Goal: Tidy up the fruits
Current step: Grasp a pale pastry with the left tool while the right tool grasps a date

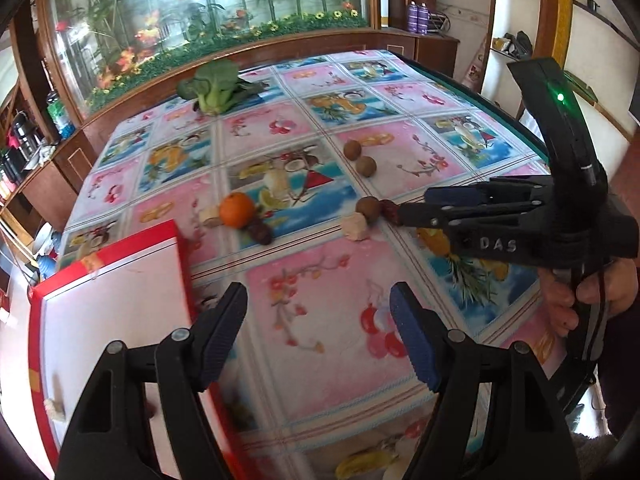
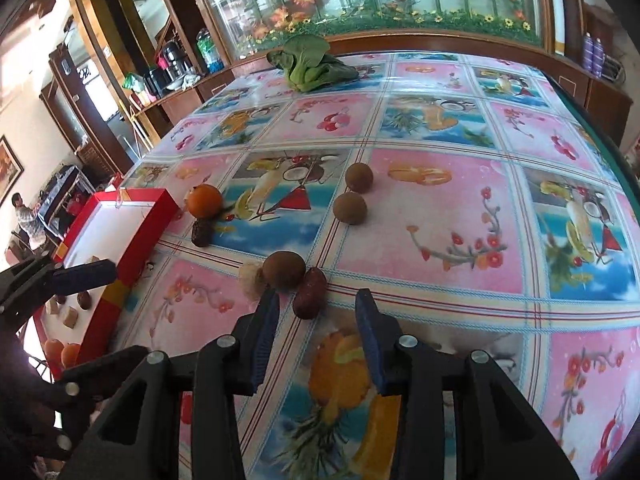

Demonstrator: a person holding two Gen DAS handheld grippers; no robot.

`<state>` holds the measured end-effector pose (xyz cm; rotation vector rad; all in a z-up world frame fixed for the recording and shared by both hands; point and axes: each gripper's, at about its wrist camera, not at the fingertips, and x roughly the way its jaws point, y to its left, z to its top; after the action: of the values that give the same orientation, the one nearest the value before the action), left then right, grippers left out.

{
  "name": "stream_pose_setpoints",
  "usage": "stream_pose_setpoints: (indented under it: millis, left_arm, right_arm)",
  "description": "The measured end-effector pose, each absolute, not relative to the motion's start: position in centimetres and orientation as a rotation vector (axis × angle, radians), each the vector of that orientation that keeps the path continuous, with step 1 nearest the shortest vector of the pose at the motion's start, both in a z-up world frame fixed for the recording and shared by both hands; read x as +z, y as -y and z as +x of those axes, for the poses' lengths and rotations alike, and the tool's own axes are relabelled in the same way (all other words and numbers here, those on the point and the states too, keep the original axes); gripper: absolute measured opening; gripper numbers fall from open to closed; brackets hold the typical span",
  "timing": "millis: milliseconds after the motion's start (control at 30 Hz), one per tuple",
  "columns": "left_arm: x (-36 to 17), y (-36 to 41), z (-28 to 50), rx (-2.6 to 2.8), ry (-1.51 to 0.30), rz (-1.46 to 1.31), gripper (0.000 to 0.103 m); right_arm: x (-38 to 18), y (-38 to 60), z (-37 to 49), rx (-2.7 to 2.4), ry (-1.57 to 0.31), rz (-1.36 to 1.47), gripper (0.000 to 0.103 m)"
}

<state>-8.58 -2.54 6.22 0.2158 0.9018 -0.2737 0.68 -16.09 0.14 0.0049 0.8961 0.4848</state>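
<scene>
Left claw (image 1: 318, 334) stands apart with nothing between its pads, over the tabletop (image 1: 328, 360) beside the red-rimmed box (image 1: 108, 304). Farther off lie an orange (image 1: 237, 210), two brown fruits (image 1: 359, 156) and a green vegetable (image 1: 214, 86); the right claw (image 1: 394, 214) reaches a dark red date (image 1: 389, 209) beside another brown fruit (image 1: 368, 208).

From the right wrist, the right claw (image 2: 316, 300) is narrowly apart, clamped on nothing, the date (image 2: 309, 293) just ahead of its tips, touching the brown fruit (image 2: 284, 270). The box (image 2: 116, 232) at left holds small fruits.
</scene>
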Motion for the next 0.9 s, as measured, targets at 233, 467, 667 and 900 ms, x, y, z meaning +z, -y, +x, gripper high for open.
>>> stream_pose_setpoints:
  millis: [233,467,667,900]
  left_arm:
    - [4.1,4.5,-5.4,-0.306,-0.962,0.251,0.064]
    - [2.6,6.1,-2.7,-0.333,-1.003,0.237,0.052]
    - [1.8,6.7,-1.0,-0.350,-1.021,0.198,0.034]
    - [1.7,6.5,-1.2,-0.354,-0.993,0.190,0.023]
  right_arm:
    - [-0.2,15.7,1.2,0.494,-0.899,-0.018,0.021]
    - [-0.2,18.0,1.8,0.406,-0.905,0.021,0.014]
    - [-0.1,18.7,1.8,0.370,-0.905,0.033,0.014]
    - [-0.1,17.7,1.4,0.357,-0.868,-0.054,0.014]
